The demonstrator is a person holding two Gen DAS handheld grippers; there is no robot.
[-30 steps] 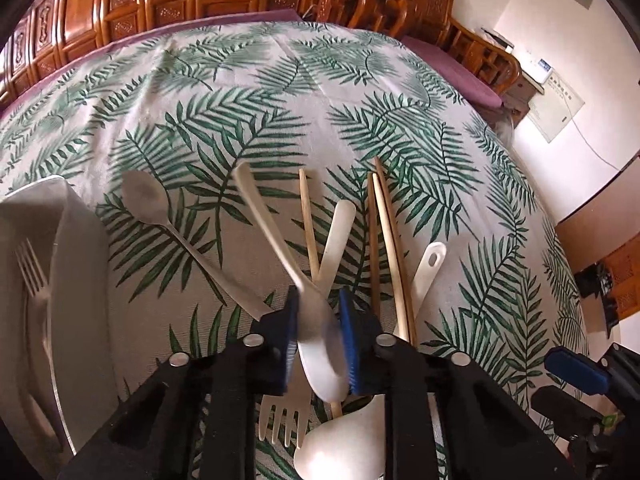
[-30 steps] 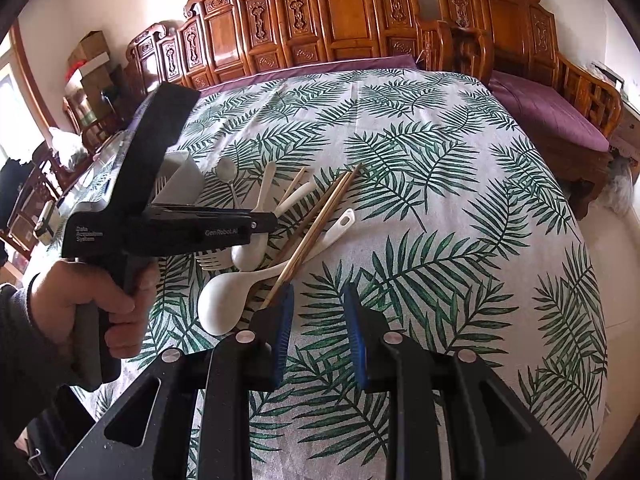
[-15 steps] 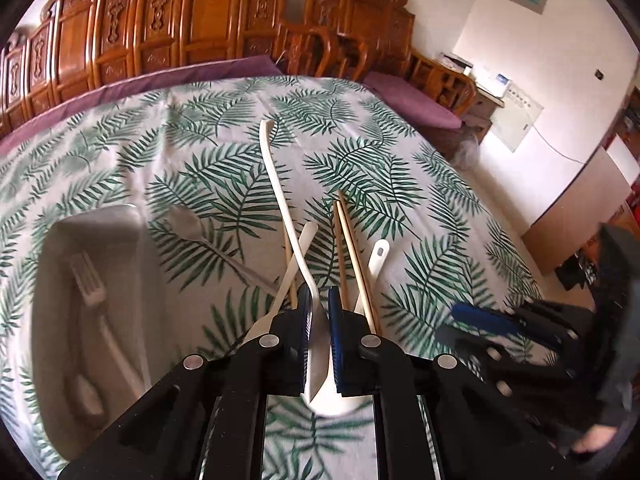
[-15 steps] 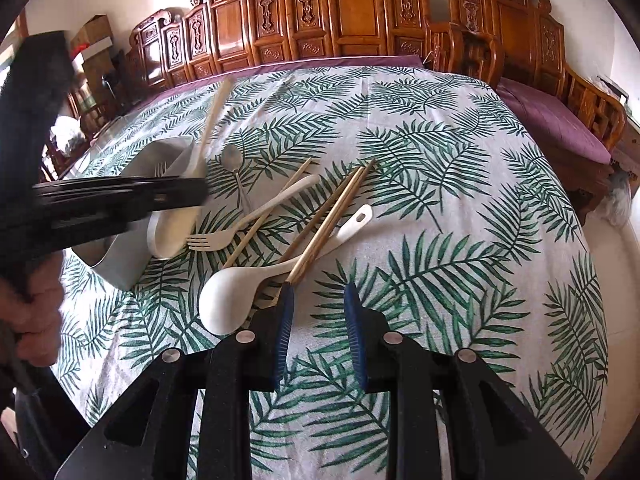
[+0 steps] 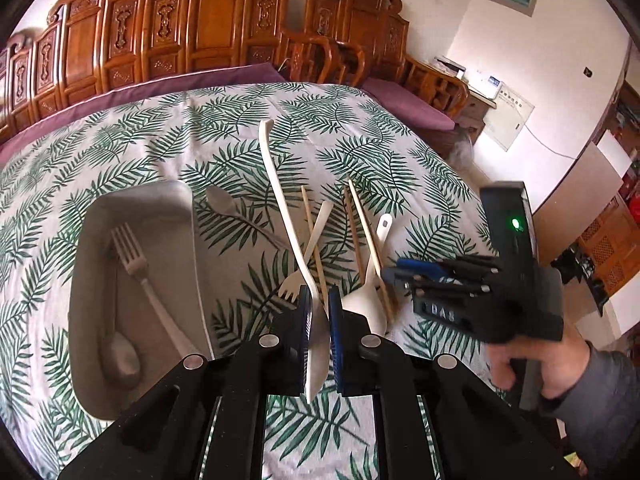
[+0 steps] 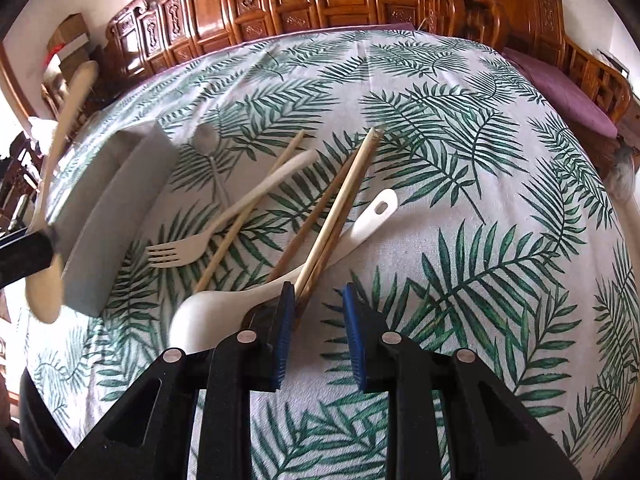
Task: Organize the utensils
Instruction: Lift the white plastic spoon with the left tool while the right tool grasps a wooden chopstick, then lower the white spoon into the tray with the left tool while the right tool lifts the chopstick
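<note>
My left gripper (image 5: 319, 320) is shut on the bowl of a cream spoon (image 5: 276, 184), held in the air with its handle pointing away; the same spoon (image 6: 68, 112) shows at the left of the right wrist view. A grey tray (image 5: 160, 216) to the left holds a fork (image 5: 136, 264) and a spoon (image 5: 120, 356). My right gripper (image 6: 316, 320) hangs low over the near ends of a pair of chopsticks (image 6: 348, 196). Its jaws are closing, and the chopstick ends lie just inside the left pad, unpressed. A white ladle spoon (image 6: 224, 300) lies under them.
On the palm-leaf tablecloth (image 6: 480, 160) also lie a cream fork (image 6: 180, 248), a single chopstick (image 6: 256, 208) and a metal spoon (image 6: 206, 138). Carved wooden chairs (image 5: 200, 40) stand behind the table. A hand and sleeve (image 5: 560, 380) hold the right gripper.
My left gripper has risen with the cream spoon and drifted towards the tray. My right gripper has come down closer to the near ends of the chopsticks.
</note>
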